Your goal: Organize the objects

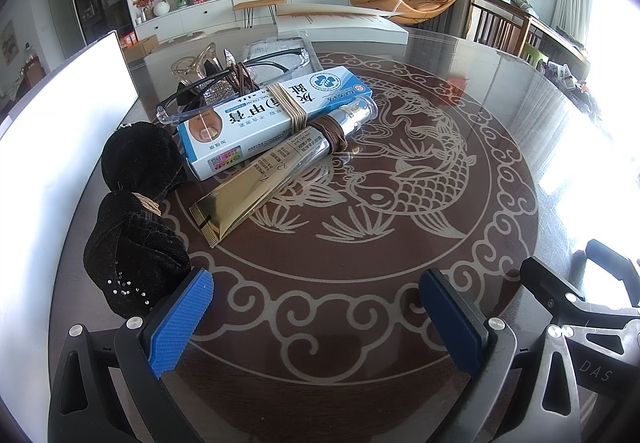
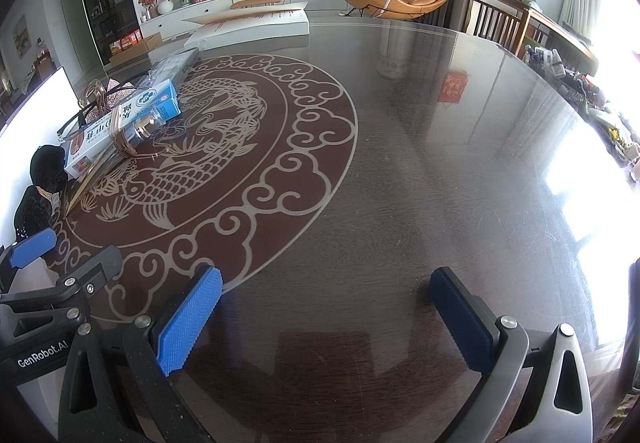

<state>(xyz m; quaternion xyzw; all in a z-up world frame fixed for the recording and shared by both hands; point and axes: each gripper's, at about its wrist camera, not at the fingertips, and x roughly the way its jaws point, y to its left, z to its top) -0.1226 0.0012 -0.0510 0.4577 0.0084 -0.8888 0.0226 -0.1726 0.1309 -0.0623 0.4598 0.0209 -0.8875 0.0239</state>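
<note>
1. Left gripper (image 1: 316, 319): jaws spread wide, nothing between them, held low over the glass table (image 1: 460, 147) at the near edge of the carp medallion. It faces the cluster of items, likely positioned to reach in.
2. Right gripper (image 2: 326, 317): jaws likewise parted and empty, over bare dark glass well right of the items; judged to be waiting, with free surface ahead for setting things down.
3. Blue-and-white box (image 1: 256, 119): lying flat, far left of the medallion, banded with a tan elastic (image 1: 288, 105). The elastic appears stored there rather than securing anything.
4. Gold tube (image 1: 256, 179): lying diagonally, touching the box's near side, crimped end nearest; a brown hair tie (image 1: 330, 133) is wound around it near the clear cap.
5. Black velvet hair bows (image 1: 136, 211): two, one nearer than the other, left of the tube, just beside the left gripper's left finger (image 1: 182, 319); the closest candidate for a first pick.
6. Clear tray (image 1: 240, 79): behind the box, holding hair clips and ties in a heap; seemingly the collecting place.
7. White panel (image 1: 60, 147): far left, bounding the cluster.
</note>
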